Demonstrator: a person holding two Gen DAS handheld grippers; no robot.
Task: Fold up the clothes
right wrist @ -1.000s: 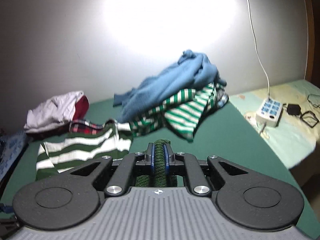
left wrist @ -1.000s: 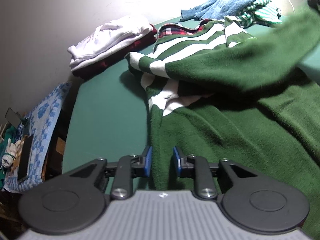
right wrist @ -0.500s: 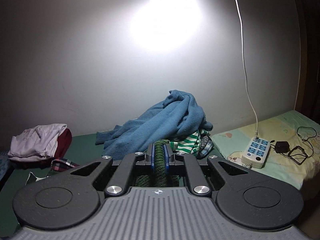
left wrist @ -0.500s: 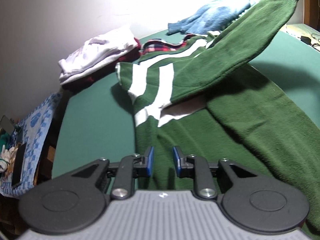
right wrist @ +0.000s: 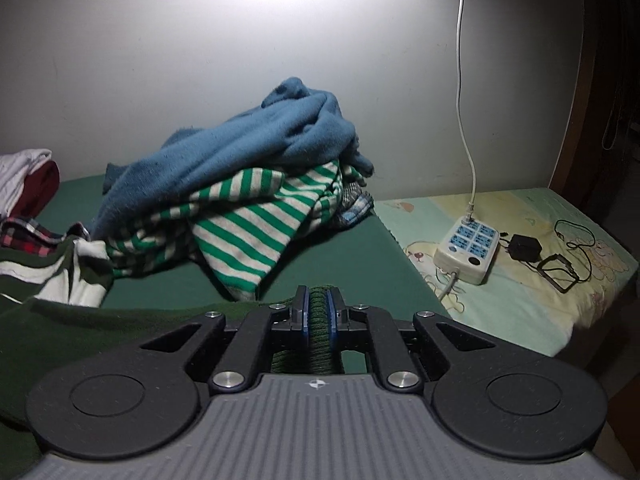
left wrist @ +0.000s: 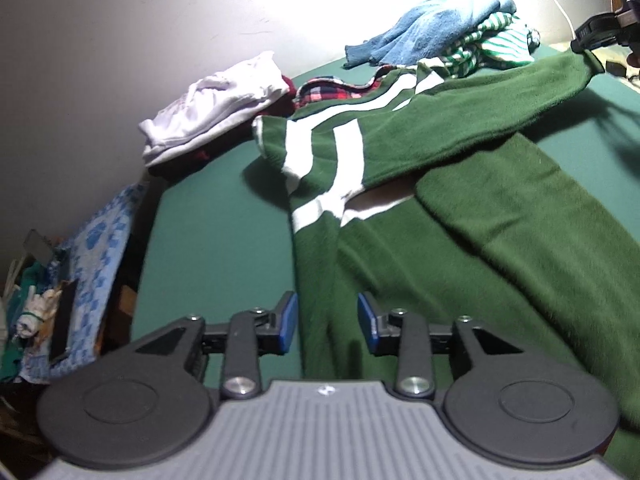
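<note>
Nearest you, your left tongs (left wrist: 327,322) stand apart over the green sweater's (left wrist: 420,280) hem on the bed (left wrist: 216,200). Your right tongs (right wrist: 317,315) are clamped on its sleeve cuff (right wrist: 318,332) — held out to the right. The risk, as I judge it: pull harder and the unpinned body drags, spoiling the fold. Farther off lies the heap of clothes (right wrist: 240,184) — no writing is readable.

We saw a green-sheeted bed (left wrist: 216,216) carrying the green sweater (left wrist: 460,264), a white-and-red stack (left wrist: 216,104) at its left edge, and a heaped pile (right wrist: 248,184) along its far edge.
</note>
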